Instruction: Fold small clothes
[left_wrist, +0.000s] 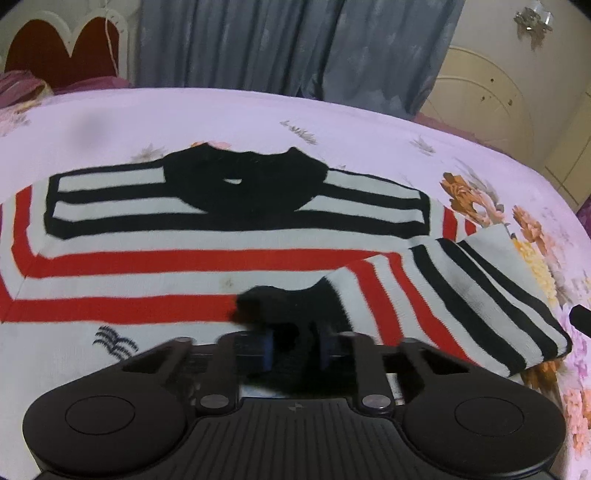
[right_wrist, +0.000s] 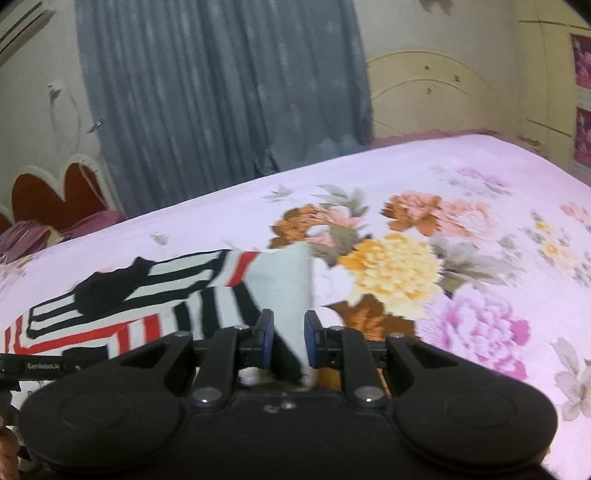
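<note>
The striped sweater (left_wrist: 207, 236) lies spread flat on the flowered bedsheet (left_wrist: 369, 122), black collar toward the curtain (left_wrist: 258, 40), its right sleeve (left_wrist: 461, 295) already turned inward across the body. On the left, the left gripper (left_wrist: 295, 350) has its jaws drawn narrow around the black cuff (left_wrist: 291, 299) at the sleeve's end, and it looks to be pinching that cuff. To the right, the right gripper (right_wrist: 288, 339) is likewise narrowed, with white and black-striped sleeve fabric (right_wrist: 284, 295) running between its blue pads (right_wrist: 266, 332); whether they truly press it I cannot tell for sure, though it seems gripped. The knit looks light, soft and limp, likely to sag and stretch wherever unsupported, and not slippery. Cuffs, hems and seams are the thicker, firmer places to take hold; two spaced grips should keep an edge straight.
</note>
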